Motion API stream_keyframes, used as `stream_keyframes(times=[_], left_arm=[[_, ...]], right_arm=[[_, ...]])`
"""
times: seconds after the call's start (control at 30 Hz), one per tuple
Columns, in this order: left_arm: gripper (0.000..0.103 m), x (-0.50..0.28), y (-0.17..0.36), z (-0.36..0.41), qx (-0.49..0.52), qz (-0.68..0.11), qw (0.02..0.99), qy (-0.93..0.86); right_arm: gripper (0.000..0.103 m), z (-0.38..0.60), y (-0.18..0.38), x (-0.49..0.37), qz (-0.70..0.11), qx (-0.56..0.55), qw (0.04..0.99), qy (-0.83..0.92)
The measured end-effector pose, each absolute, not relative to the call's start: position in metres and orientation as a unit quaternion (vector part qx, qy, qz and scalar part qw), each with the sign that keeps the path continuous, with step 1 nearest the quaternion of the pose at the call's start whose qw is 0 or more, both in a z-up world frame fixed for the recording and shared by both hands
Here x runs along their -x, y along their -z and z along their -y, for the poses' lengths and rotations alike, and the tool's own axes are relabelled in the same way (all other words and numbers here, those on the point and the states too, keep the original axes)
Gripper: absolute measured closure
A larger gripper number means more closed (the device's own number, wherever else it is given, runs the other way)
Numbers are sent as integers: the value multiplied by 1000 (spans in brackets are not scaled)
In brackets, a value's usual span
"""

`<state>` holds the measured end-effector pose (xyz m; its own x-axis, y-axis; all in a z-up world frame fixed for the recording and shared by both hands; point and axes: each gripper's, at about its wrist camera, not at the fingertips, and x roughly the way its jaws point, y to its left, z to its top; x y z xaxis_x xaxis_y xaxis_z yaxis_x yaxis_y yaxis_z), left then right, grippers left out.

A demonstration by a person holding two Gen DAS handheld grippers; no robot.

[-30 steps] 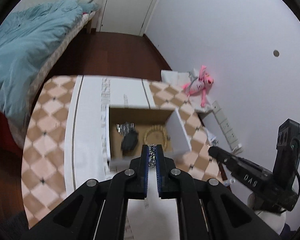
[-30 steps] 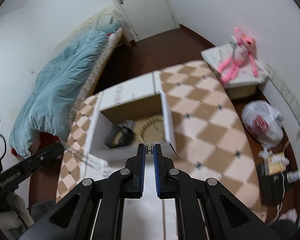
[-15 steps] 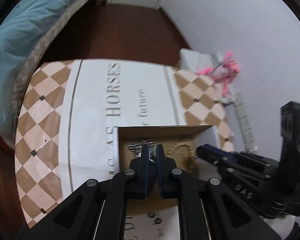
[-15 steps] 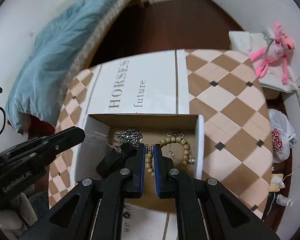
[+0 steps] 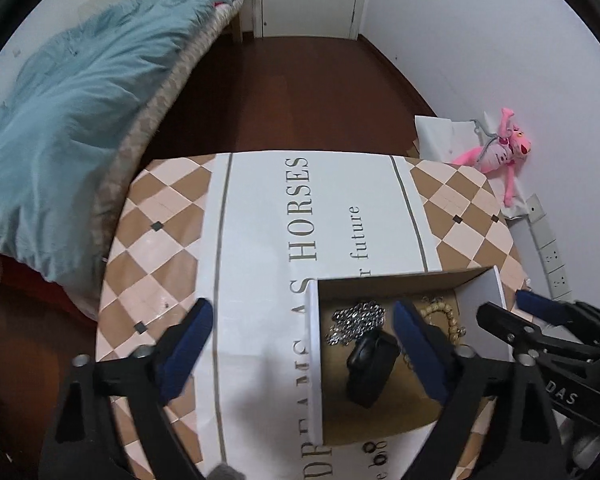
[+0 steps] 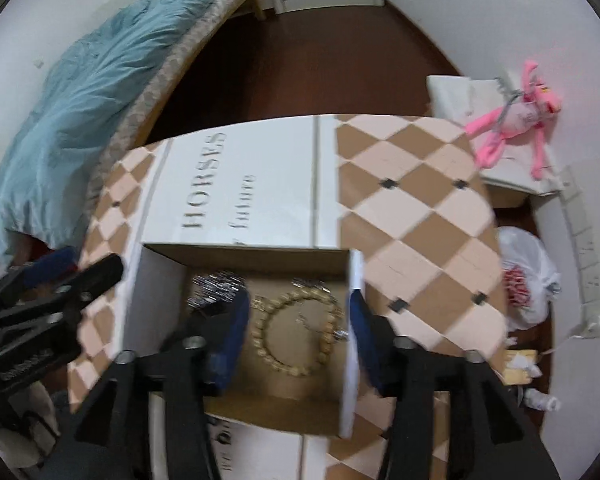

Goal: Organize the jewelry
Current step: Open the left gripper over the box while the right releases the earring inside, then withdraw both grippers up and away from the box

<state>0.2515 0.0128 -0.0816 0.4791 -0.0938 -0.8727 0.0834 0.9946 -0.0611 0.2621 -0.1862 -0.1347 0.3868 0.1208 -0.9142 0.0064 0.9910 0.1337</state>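
An open cardboard box (image 5: 314,364) (image 6: 134,300) with white walls stands on the table. Inside lie a silver chain (image 5: 356,320) (image 6: 214,288), a black object (image 5: 370,366), and a tan bead bracelet (image 6: 296,332) (image 5: 446,314). My left gripper (image 5: 302,344) is open and empty, its jaws wide apart astride the box's left wall. My right gripper (image 6: 298,336) is open and empty above the bracelet, one finger inside the box, the other at its right wall. The right gripper also shows in the left wrist view (image 5: 508,312).
The table has a checkered cloth (image 5: 156,232) and a white runner (image 5: 300,208) with lettering. A bed with a blue quilt (image 5: 60,120) is to the left. A pink plush toy (image 6: 512,116) and a plastic bag (image 6: 524,276) lie at the right by the wall.
Both grippers were shut on small jewelry pieces; both have opened wide over the box and hold nothing now. The views have tilted back up over the table.
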Motion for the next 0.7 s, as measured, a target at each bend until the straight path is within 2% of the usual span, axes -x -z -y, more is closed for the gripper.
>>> stream_keyframes(times=[0.07, 0.1, 0.37, 0.7], left_arm=[[3, -242, 82, -13, -3, -501, 864, 43], [3, -236, 82, -13, -9, -499, 866, 37], [3, -197, 88, -11, -15, -494, 869, 29], [2, -143, 52, -9, -8, -458, 888, 25]], right_arm=[[7, 186, 135, -252, -551, -34, 834, -10], [4, 187, 136, -246, -550, -27, 835, -2], [0, 189, 141, -203, -548, -9, 836, 27], [0, 187, 91, -141, -485, 6, 873, 49]])
